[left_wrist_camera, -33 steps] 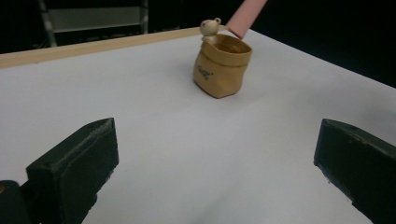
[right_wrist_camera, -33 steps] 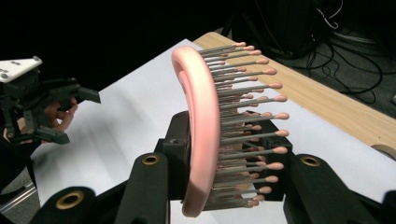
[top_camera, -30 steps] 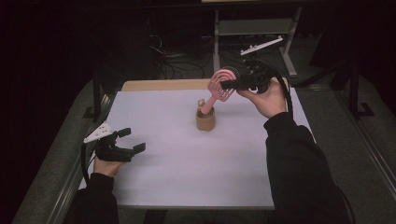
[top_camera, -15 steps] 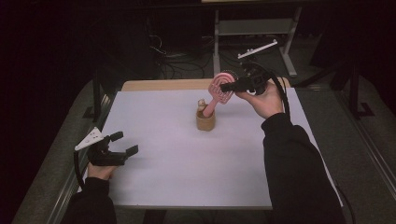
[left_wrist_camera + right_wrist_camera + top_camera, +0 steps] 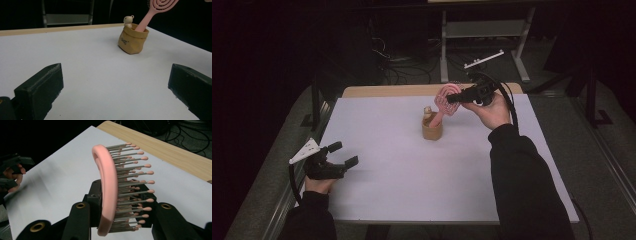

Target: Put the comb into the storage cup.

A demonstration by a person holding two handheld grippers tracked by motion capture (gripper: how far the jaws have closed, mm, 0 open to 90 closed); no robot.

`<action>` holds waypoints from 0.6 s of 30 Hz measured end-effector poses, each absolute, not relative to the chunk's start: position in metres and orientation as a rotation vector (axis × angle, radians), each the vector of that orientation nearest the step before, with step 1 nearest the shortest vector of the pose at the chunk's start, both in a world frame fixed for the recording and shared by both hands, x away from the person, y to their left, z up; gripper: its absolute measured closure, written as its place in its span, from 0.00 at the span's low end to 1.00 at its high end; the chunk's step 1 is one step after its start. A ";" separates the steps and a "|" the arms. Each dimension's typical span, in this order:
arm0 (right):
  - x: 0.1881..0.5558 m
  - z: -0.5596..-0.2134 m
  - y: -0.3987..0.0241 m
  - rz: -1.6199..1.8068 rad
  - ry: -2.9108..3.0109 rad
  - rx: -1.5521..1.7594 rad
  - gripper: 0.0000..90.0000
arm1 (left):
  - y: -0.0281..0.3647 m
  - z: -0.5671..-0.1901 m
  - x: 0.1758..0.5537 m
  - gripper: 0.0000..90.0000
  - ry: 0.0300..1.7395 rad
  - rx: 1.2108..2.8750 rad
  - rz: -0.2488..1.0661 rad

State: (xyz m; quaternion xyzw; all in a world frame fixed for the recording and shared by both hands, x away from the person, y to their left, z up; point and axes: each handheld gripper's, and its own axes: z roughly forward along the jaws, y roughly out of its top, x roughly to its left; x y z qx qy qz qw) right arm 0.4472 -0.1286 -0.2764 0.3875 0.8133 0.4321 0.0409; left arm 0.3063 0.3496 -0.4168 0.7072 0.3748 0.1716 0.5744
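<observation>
A white table (image 5: 412, 190) with a wooden far edge (image 5: 382, 90) is flanked by a metal stand (image 5: 484, 30) and floor cables (image 5: 407, 62)

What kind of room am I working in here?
Probably a lab or recording workspace, not a home: a table under a plain white sheet, loose cables on the dark floor behind it, and a bare metal rack at the back.

My right gripper (image 5: 458, 97) has lowered the pink hairbrush (image 5: 444, 100); its handle now sits inside the tan pouch (image 5: 432, 131). My left gripper (image 5: 343, 154) drifted toward the table's near-left edge.
</observation>
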 end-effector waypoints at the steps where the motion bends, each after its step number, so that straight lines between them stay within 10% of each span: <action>1: 0.448 -0.277 -0.128 1.321 2.493 1.192 0.69 | 0.349 -0.417 0.306 0.00 0.879 1.658 0.400; 18: 0.457 -0.291 -0.125 1.337 2.496 1.238 0.69 | 0.347 -0.420 0.311 0.00 0.883 1.665 0.372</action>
